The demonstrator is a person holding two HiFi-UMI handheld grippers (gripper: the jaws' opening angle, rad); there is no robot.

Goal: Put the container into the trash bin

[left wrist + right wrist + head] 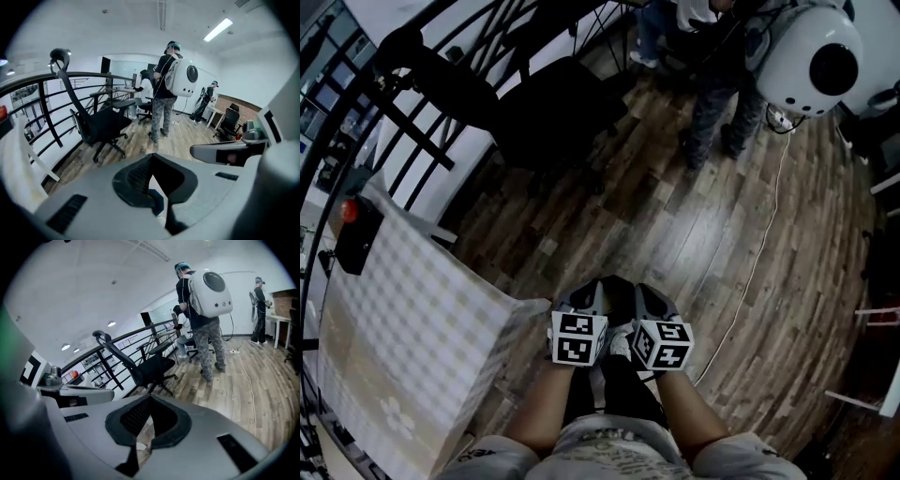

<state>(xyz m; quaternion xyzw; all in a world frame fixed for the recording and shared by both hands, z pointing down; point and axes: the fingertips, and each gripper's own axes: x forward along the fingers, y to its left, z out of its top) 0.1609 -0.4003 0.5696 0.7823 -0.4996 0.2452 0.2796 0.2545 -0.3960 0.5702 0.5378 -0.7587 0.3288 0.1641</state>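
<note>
While the grey left gripper [586,292] and the grey right gripper [652,298] sit side by side close in front of the person's body, almost touching, each shows its marker cube towards the head camera. Seen in its own view, the left gripper [151,157] has its jaws pressed together at the tips with nothing pinched between them. The right gripper [150,397] looks the same in its view: jaws meeting at the tips and empty, with only floor showing through the gap behind them.

Below both lies a dark wooden plank floor [750,281], crossed by a thin white cable [759,253]. To the left stands a desk covered in a pale checked cloth [403,319], with a small black box bearing a red button [349,211] at its far edge. Beyond the desk runs a black metal railing [422,122], and a black mesh office chair [553,122] stands beside it. Farther off, another person wearing a round white backpack [806,61] stands on the floor.

No view shows the container, so I cannot tell where it is.
</note>
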